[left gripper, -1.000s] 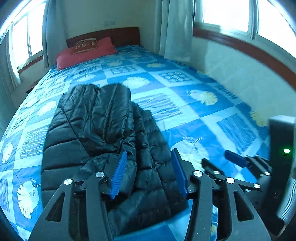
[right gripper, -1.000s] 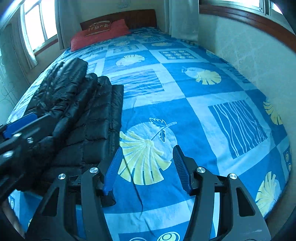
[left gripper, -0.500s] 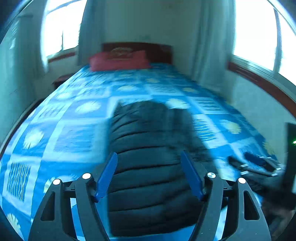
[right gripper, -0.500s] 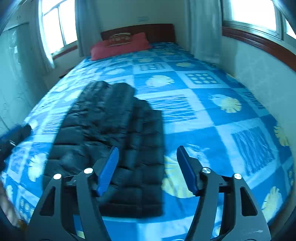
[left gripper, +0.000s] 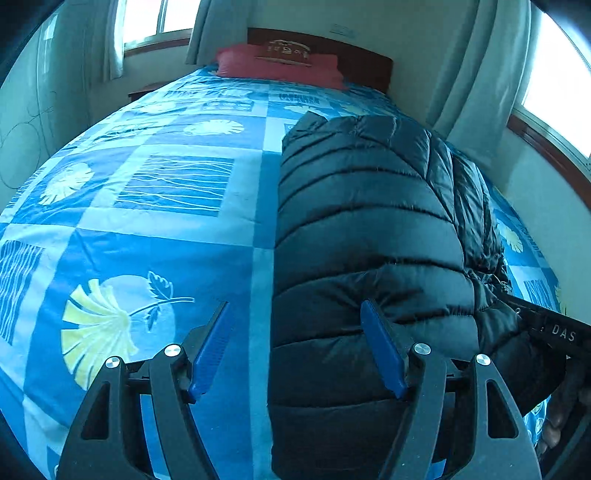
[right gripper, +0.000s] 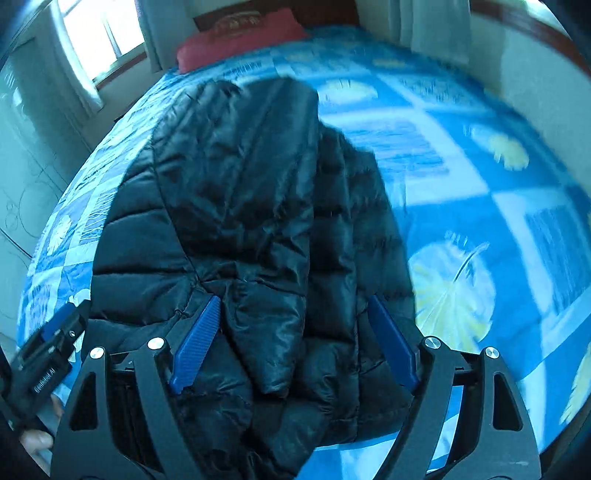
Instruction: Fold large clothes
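Left wrist view: the black puffer jacket [left gripper: 369, 229] lies lengthwise on the bed [left gripper: 147, 221], its sides already folded in so it forms a long narrow strip, hem end nearest the camera. The left gripper [left gripper: 295, 347] hangs over the jacket's left hem corner with its jaws standing wide and nothing clamped; one pad [left gripper: 382, 350] is above the padding, the other [left gripper: 208, 350] above bare sheet (a straddle that looks meant for pinching that edge). The other tool shows at the right border.

Right wrist view: the same jacket [right gripper: 240, 206] fills the middle, a sleeve laid over its top layer, probably tucked in to keep the bundle narrow. The right gripper [right gripper: 291, 343] is over the hem's right portion, jaws opening, jacket fabric below and between them but no pad pressing it. A red pillow [right gripper: 240, 35] sits at the headboard.

No containers are in sight; the bed simply carries the jacket and the pillow.
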### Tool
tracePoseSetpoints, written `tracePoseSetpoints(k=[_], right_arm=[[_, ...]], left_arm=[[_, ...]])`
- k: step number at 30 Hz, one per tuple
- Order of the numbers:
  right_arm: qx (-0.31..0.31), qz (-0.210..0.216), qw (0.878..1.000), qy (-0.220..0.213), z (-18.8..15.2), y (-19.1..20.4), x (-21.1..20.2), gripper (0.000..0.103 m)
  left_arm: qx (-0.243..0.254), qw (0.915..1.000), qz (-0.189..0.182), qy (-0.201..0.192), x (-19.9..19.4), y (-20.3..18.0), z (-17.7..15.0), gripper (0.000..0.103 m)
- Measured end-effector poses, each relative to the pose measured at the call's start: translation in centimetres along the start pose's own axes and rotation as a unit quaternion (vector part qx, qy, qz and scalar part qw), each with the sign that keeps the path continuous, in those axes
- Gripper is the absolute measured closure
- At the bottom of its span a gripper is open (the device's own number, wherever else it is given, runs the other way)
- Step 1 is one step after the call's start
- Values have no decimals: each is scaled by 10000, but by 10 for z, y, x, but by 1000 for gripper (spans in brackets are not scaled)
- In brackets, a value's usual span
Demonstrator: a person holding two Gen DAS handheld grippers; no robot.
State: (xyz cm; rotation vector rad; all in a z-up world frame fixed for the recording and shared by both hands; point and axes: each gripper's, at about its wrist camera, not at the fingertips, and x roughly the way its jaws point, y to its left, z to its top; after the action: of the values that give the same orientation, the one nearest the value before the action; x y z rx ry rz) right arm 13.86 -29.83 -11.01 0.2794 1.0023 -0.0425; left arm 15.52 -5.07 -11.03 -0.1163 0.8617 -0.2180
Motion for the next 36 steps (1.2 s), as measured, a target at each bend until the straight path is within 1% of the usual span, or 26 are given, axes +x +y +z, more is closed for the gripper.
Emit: tracePoseSetpoints(k=[1, 2, 3, 4, 6, 7, 10, 12, 15, 18, 21, 23, 26, 28, 29, 30, 31, 33, 36], right_arm=[[67, 170, 9998, 53, -3, -1, 3, 47], [52, 247, 9997, 52, -3, 0, 4, 56], [-44, 244, 9997, -4, -3, 3, 2, 70], [-131, 192, 9997, -95, -3, 5, -2, 79], [-273, -57, 9986, -443, -2, 4, -15, 84], [-264, -178, 9980, -548, 0, -2, -19, 85], [-133, -344, 9982, -470, 1, -24, -12, 85], [-26, -361, 9988, -326, -3, -41, 1, 85], [-9, -339, 9993, -151, -10, -54, 21, 83], [141, -231, 9996, -107, -13, -61, 35, 83], [143, -257, 9994, -171, -13, -62, 40, 83], [182, -241, 9992, -264, -15, -61, 36, 83], [268, -106, 9987, -419, -18, -62, 24, 79], [262, -131, 9985, -461, -17, -64, 15, 64], [222, -214, 9984, -479, -16, -64, 8, 61], [183, -289, 9983, -475, -16, -64, 2, 55], [162, -318, 9982, -473, -15, -63, -3, 53], [113, -438, 9978, -490, -13, -61, -22, 53], [-16, -616, 9955, -725, -4, -54, -47, 53]], left_arm=[[-22, 10000, -42, -1, 1, 0, -1, 33], [-54, 9999, -90, 16, 3, 2, -1, 33], [-87, 9999, -139, 36, 3, 3, 0, 33], [-95, 9998, -164, 46, 2, 2, 1, 33], [-75, 9996, -260, -10, -3, 2, 6, 33], [-29, 9995, -323, -57, -8, -1, 8, 33], [182, 9988, -452, -43, -10, -13, 9, 33], [380, 9978, -536, 130, -1, -26, 4, 33], [598, 9967, -443, 309, 17, -39, -4, 32], [539, 9962, -430, 526, 42, -39, -8, 32], [621, 9962, -301, 523, 55, -42, -10, 32], [756, 9960, -168, 439, 54, -47, -12, 32], [812, 9958, -139, 392, 45, -46, -11, 33], [922, 9952, -48, 330, 32, -49, -12, 33], [966, 9949, -14, 296, 27, -49, -11, 33], [992, 9947, 4, 268, 20, -49, -11, 33], [970, 9950, -20, 237, 14, -47, -10, 33], [832, 9964, -70, 144, 0, -41, -6, 33], [605, 9980, -153, -51, -16, -31, 7, 33]])
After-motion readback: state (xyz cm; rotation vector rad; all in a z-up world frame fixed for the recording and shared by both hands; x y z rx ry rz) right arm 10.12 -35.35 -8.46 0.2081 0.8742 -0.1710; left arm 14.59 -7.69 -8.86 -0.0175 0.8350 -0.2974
